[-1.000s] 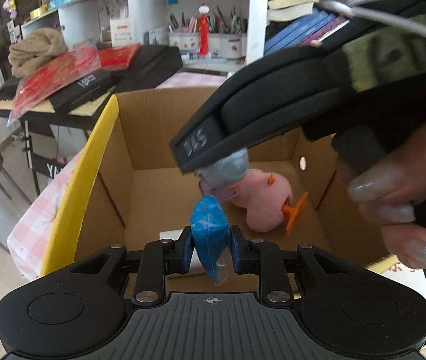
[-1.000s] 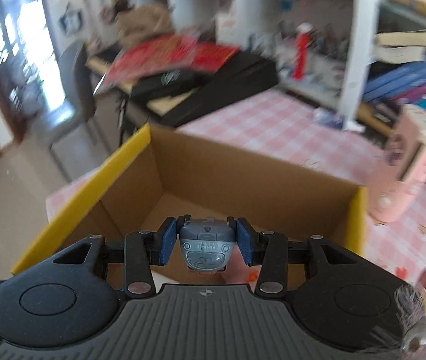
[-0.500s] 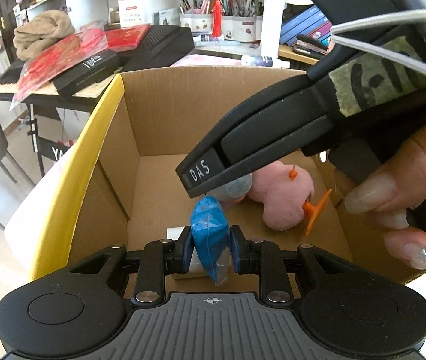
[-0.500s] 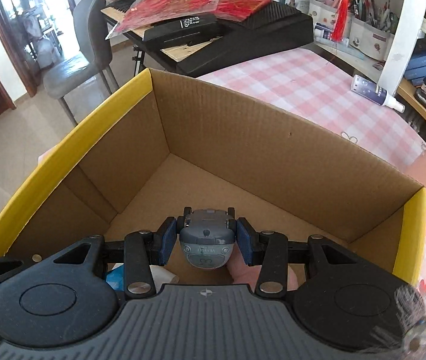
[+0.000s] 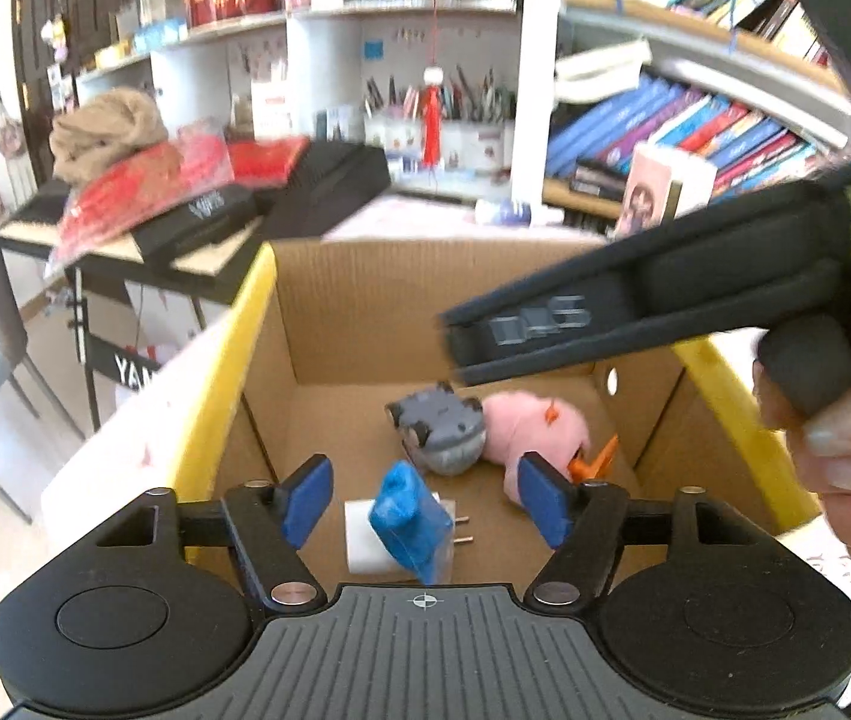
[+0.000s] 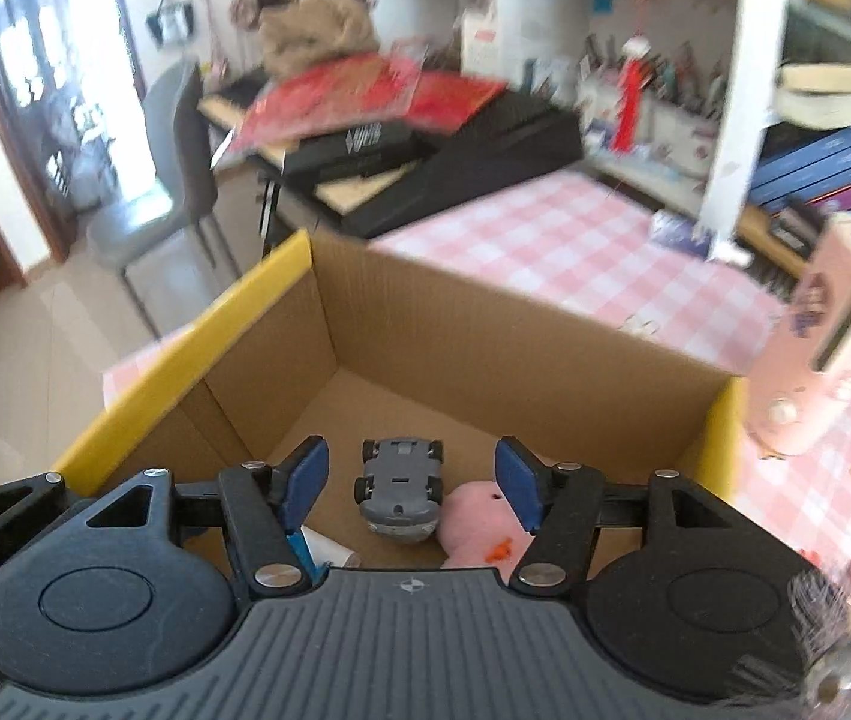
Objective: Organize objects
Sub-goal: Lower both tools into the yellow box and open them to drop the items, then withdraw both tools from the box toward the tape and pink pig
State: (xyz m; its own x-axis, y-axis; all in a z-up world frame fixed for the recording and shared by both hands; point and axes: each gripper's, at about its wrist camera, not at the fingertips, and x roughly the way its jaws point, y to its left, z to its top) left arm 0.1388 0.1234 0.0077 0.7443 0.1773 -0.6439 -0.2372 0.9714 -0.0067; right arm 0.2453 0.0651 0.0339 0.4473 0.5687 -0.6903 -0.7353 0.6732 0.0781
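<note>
An open cardboard box (image 5: 359,306) with yellow rims (image 6: 185,354) stands on the pink checked table. Inside lie a grey toy car (image 5: 440,435) on its roof, a pink plush (image 5: 536,426), a white plug (image 5: 365,531) and a blue wrapped object (image 5: 407,519) on top of the plug. My left gripper (image 5: 422,501) is open above the blue object. My right gripper (image 6: 410,483) is open above the toy car (image 6: 401,486) and the plush (image 6: 476,519). The right gripper's body also crosses the left wrist view (image 5: 635,318).
A pink box (image 6: 827,336) stands on the table right of the cardboard box. A black keyboard (image 6: 473,162) piled with red packets, a grey chair (image 6: 167,180) and bookshelves (image 5: 695,126) lie beyond. The tablecloth (image 6: 569,258) stretches behind the box.
Both grippers have opened. The toy car has dropped from the right gripper into the box, and the blue object has dropped from the left gripper onto the plug. Both grippers have risen.
</note>
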